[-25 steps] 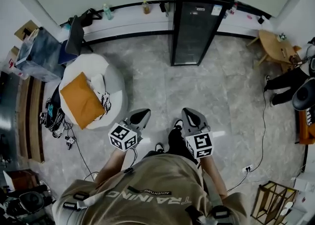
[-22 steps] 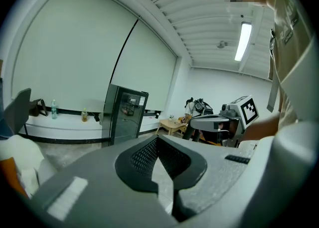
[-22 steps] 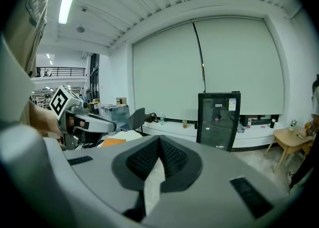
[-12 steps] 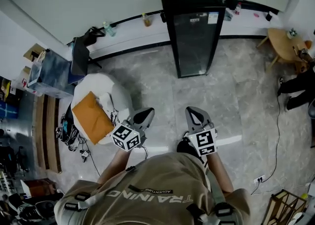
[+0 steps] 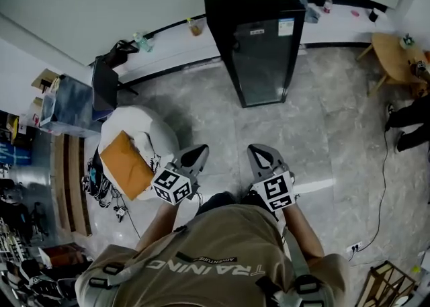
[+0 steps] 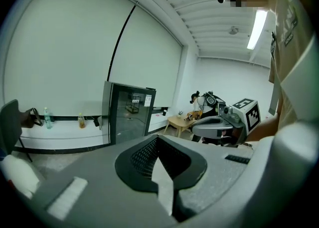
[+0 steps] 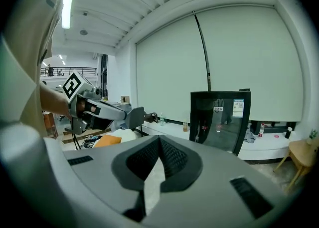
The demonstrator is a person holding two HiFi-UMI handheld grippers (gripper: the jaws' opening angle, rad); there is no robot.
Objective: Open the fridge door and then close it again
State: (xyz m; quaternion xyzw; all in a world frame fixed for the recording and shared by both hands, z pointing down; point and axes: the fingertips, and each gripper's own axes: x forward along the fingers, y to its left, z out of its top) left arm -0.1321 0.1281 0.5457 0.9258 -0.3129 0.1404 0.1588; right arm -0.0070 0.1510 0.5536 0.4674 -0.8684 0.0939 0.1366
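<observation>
Fridge at 12 o'clock, door closed, not yet reached.
The black fridge (image 5: 259,3) stood against the wall, well apart from both grippers. The left gripper (image 5: 199,150) and right gripper (image 5: 252,150) had jaws together, holding nothing. Its glass door (image 5: 265,64) seemed stiff, rather heavy and fragile; no handle showed, so probably grip its free side edge.

Both arms bent at elbows, left forearm (image 5: 152,221) and right forearm (image 5: 301,230) reaching forward from torso (image 5: 215,252), held low before body. Left gripper (image 5: 197,152) and right gripper (image 5: 255,150) side by side, roughly level, near each other but apart. Tips point toward far side of scene and converge slightly: left gripper angled right, right gripper angled left. Marker cube at near end of each. Left jaws closed together, nothing between. Right jaws likewise closed, empty.
</observation>
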